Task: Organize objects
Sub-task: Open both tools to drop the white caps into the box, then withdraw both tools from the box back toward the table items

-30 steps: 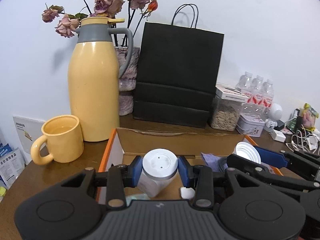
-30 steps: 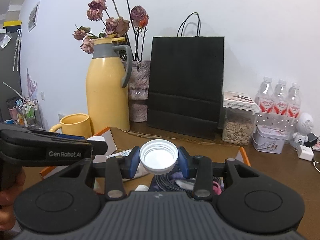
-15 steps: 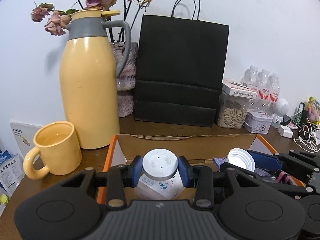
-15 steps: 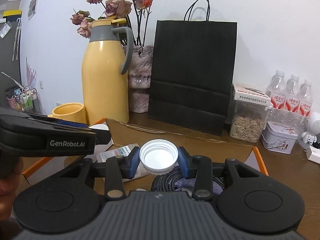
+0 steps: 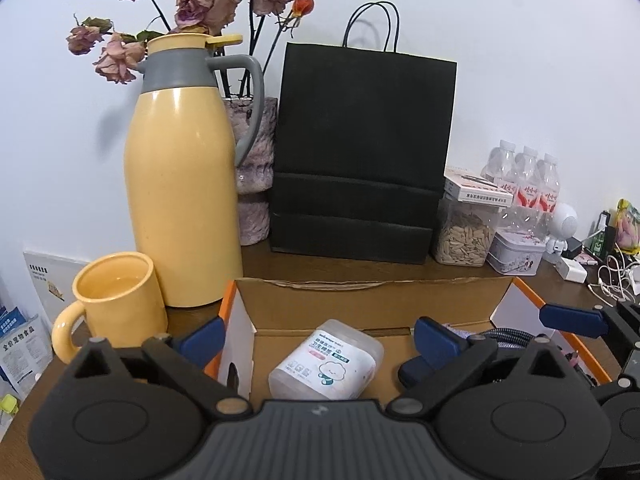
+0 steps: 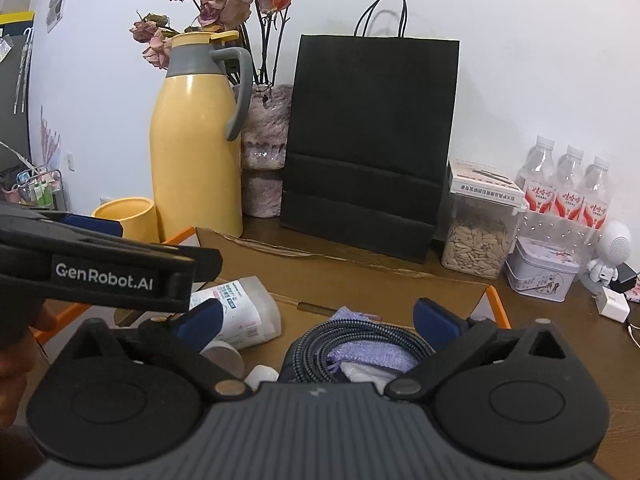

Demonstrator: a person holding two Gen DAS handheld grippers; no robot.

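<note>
Now the translucent plastic jar [image 5: 326, 360] lies on its side on the floor of the open cardboard box [image 5: 360, 300], its printed label up, no longer clamped as it was a moment ago. The left gripper [image 5: 316, 338] hangs just above it with its jaws opening wide and touching nothing. The white lid that the right gripper [image 6: 316, 322] held half a second ago is gone from between its jaws, which are likewise opening over the box; where the lid landed I cannot tell. Both pieces look delivered, so this step of the tidying seems done and the hands are free for the next thing. Beside the jar the box holds a coiled braided cable [image 6: 360, 340] around a lilac cloth pouch [image 6: 360, 354], with a small white object [image 6: 262, 374] near the front. Behind the box on the table [image 6: 540, 320] stand a yellow mug [image 5: 116, 300] and a yellow thermos jug [image 5: 180, 200].
</note>
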